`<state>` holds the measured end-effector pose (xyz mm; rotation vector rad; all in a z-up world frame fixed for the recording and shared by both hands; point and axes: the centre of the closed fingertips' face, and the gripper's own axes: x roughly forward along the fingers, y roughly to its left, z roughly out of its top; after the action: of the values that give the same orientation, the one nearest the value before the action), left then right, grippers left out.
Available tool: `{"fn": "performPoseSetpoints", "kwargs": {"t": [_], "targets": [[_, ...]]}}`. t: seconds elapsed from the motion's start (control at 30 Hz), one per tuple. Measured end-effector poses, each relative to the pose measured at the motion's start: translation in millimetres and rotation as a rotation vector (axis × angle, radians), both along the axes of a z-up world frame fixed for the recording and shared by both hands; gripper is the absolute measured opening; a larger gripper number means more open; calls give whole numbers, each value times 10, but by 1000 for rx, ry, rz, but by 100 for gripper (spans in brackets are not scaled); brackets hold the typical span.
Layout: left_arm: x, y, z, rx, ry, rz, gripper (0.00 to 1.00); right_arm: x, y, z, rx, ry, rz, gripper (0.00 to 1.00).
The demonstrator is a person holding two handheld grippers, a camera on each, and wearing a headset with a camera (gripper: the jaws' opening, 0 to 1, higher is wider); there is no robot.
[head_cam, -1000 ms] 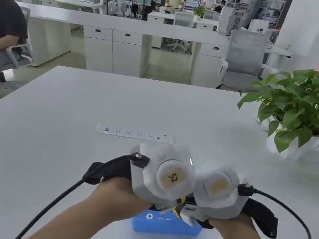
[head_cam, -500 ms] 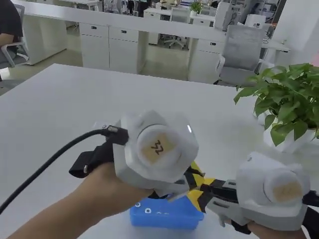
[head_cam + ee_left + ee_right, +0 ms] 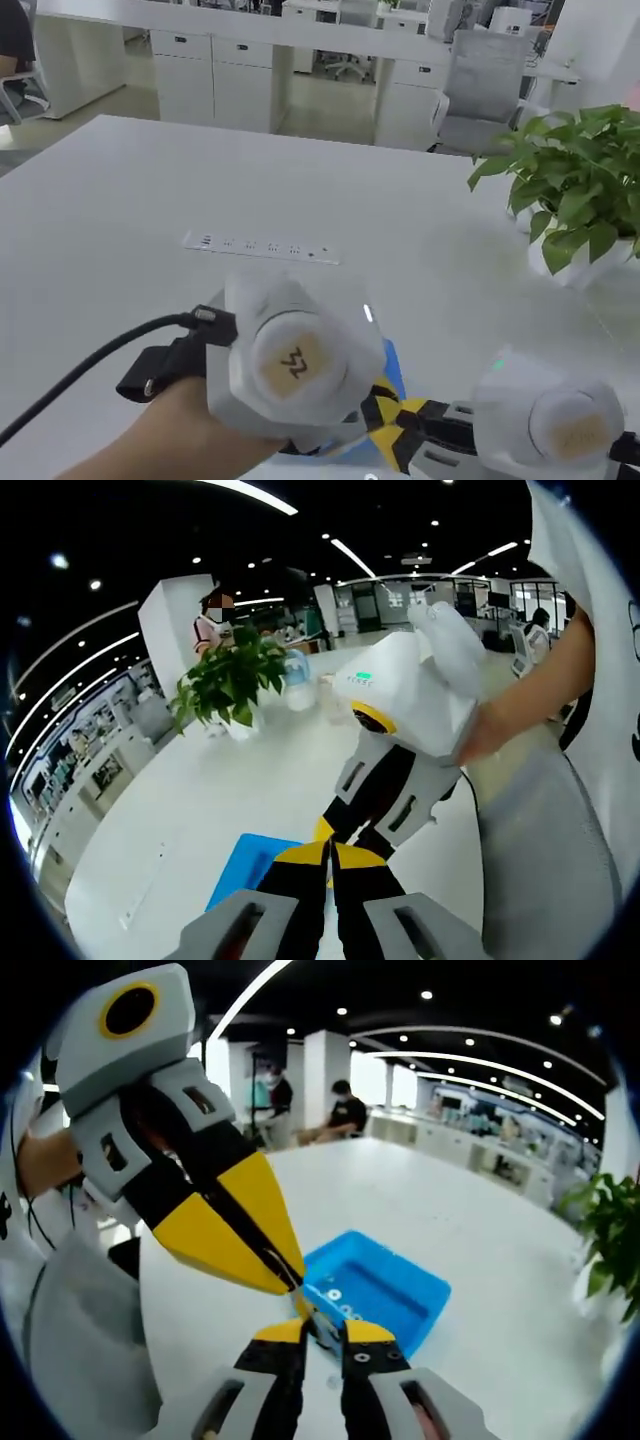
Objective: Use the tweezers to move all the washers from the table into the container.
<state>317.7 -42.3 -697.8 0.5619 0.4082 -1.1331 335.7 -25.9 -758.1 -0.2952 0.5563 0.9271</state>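
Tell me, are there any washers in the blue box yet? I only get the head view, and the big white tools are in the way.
Observer: Yes. The right gripper view shows a few small washers lying inside the blue container.
Operator: Is the left tool open?
Observer: No. In the left gripper view, the left tool has its yellow jaws pressed together.
Operator: What about the right one?
Observer: In its own view, the right tool pinches a thin silvery piece, likely the tweezers.
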Motion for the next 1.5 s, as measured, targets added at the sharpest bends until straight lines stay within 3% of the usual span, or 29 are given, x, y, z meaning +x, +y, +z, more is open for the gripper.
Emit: {"fn": "performPoseSetpoints", "kwargs": {"t": [0.27,0.7,1.17,1.5], "targets": [[-69,23,-262,15,56,-6,0,-101,18,-263,-9,53,23,10],[-6,-15,-530,13,131,-1,0,-68,-36,-540,-24,123,19,11],[1,-35,-645,37,153,-12,0,-73,-38,-663,-45,151,29,11],[10,-56,-637,18,159,-9,0,-79,-47,-672,-40,148,30,8]]}}
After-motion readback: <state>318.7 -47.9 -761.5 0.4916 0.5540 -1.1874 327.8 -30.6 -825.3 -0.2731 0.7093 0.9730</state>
